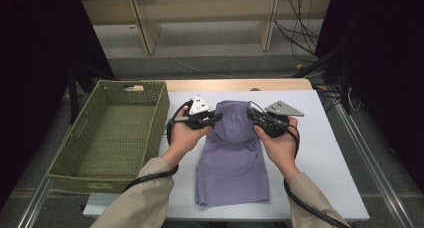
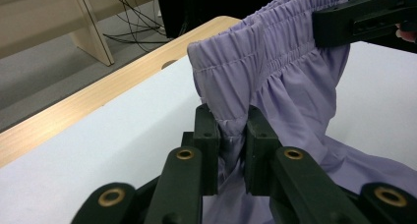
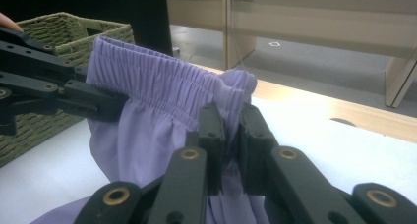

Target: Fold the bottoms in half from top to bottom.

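Observation:
Purple shorts (image 1: 234, 158) with an elastic waistband lie on the white table (image 1: 325, 158). Their waist end is lifted and folded toward the hem. My left gripper (image 1: 216, 119) is shut on the cloth at the waist's left side, and the fabric (image 2: 231, 130) bunches between its black jaws. My right gripper (image 1: 251, 115) is shut on the waist's right side, where the cloth (image 3: 228, 135) is pinched between its jaws. In the left gripper view the right gripper (image 2: 364, 17) shows at the top right. In the right gripper view the left gripper (image 3: 59, 94) shows at the left, on the waistband (image 3: 162, 84).
A green woven basket (image 1: 85, 138) stands at the table's left. A wooden strip (image 1: 240, 84) runs along the far edge. Beyond it are wooden furniture legs and cables on the floor. Bare white table lies right of the shorts.

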Demonstrator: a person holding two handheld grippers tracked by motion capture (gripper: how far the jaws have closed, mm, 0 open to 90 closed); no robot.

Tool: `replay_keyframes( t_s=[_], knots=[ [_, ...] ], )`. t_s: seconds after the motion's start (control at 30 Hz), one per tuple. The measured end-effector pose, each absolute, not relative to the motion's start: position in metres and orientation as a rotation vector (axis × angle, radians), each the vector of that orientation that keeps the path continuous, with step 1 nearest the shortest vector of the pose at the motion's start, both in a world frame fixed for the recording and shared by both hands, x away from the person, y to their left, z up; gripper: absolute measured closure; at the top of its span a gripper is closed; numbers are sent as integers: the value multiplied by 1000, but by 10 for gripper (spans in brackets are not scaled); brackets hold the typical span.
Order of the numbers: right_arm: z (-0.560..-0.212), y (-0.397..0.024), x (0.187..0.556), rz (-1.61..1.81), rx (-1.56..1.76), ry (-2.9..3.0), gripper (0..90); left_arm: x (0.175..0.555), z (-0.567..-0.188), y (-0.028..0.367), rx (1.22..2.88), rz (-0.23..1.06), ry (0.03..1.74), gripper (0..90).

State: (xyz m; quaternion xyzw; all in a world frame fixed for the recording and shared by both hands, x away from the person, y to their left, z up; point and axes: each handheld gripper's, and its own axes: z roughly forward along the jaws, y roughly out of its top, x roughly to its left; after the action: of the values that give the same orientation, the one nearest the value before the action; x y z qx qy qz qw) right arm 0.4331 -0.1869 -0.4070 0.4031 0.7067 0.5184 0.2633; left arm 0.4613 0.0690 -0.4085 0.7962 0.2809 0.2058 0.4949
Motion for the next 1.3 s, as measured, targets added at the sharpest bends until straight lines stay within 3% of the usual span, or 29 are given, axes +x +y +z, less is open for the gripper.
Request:
replay_keyframes(
  t_s=[1.3],
  knots=[
    [-415, -185, 391, 1422, 1032, 1902, 826, 409, -418, 78, 1875, 495, 635, 791]
  ],
)
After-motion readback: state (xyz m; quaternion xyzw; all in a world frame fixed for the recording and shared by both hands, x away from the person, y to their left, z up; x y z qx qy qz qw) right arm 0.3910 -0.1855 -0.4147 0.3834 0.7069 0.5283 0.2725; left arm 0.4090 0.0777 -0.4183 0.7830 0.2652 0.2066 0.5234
